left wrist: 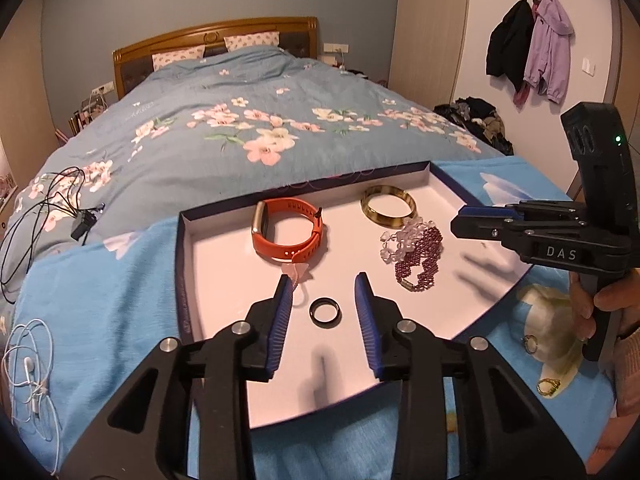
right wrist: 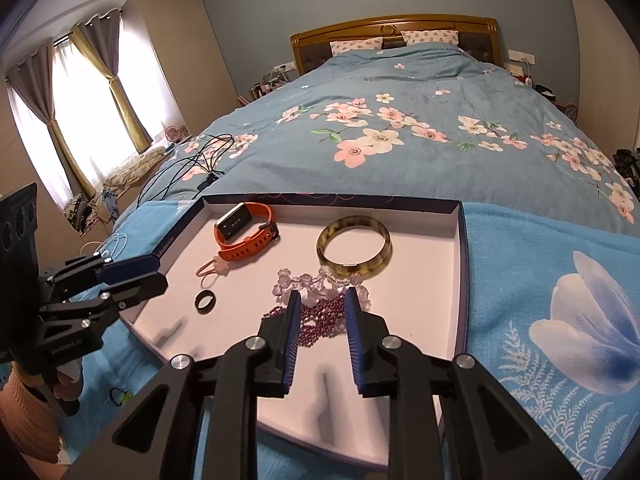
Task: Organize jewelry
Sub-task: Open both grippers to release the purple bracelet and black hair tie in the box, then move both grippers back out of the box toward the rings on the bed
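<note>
A shallow white-lined box lid [left wrist: 224,264] [right wrist: 440,280] lies on a blue blanket on the bed. In it are an orange smartwatch [left wrist: 286,229] [right wrist: 244,232], a horn-coloured bangle [left wrist: 388,205] [right wrist: 353,253], a clear bead bracelet [left wrist: 400,236] [right wrist: 304,282], a purple bead bracelet [left wrist: 420,258] [right wrist: 320,320], a pink hair tie [left wrist: 298,276] [right wrist: 212,268] and a black ring [left wrist: 326,311] [right wrist: 205,302]. My left gripper [left wrist: 324,280] is open and empty above the black ring. My right gripper [right wrist: 320,298] is open and empty over the purple beads. It also shows side-on in the left wrist view [left wrist: 464,220].
Two gold rings [left wrist: 530,344] [left wrist: 548,386] lie on the blanket right of the lid. White earphones [left wrist: 32,368] and a black cable [left wrist: 48,200] lie at the left. A small dark ring [right wrist: 116,396] lies on the blanket near the left hand.
</note>
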Demonstrator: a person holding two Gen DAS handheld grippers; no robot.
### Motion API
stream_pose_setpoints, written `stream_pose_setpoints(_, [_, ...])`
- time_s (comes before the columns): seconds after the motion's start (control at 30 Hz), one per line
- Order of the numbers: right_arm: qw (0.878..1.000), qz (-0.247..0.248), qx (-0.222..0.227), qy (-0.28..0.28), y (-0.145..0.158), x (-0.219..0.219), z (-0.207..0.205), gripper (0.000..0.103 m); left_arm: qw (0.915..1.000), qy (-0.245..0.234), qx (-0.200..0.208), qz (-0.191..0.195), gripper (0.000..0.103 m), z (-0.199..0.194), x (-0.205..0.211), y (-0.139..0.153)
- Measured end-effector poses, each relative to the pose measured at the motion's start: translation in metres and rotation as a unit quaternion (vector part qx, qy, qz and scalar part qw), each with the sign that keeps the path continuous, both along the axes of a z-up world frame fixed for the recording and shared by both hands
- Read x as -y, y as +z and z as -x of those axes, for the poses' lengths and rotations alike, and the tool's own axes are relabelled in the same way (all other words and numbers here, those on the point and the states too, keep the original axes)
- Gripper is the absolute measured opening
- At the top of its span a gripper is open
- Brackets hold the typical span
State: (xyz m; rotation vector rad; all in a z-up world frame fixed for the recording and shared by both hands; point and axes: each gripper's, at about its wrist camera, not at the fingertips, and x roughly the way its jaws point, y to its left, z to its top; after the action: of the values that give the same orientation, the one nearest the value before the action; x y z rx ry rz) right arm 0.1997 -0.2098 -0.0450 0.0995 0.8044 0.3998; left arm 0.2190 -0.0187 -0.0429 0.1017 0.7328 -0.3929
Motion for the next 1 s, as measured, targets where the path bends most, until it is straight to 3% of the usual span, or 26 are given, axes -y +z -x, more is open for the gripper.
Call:
stream_pose_setpoints(0.43, [1.000,-0.012,0.020,0.007,0.015,0.008,0.028,0.022,0.9991,0.018,0.035,0.013,0.036,0.040,-0.022,0.023])
stream_pose_setpoints(0.53, [0.999,-0.009,0.031,0.009,0.020,0.009,0.040,0.029,0.9989,0.020,0.041,0.012,0.037,0.051,-0.026,0.025])
stream_pose_setpoints(0.8, [0.999,0.002,0.043,0.021,0.022,0.015,0.081,0.034,0.9990,0.013,0.041,0.011,0.043,0.080,-0.037,0.021])
stream_pose_setpoints(1.0, [1.000,0.003,0.028,0.012,0.011,0.025,0.101,0.034,0.9995,0.009,0.031,-0.001,0.044,0.101,-0.039,0.008])
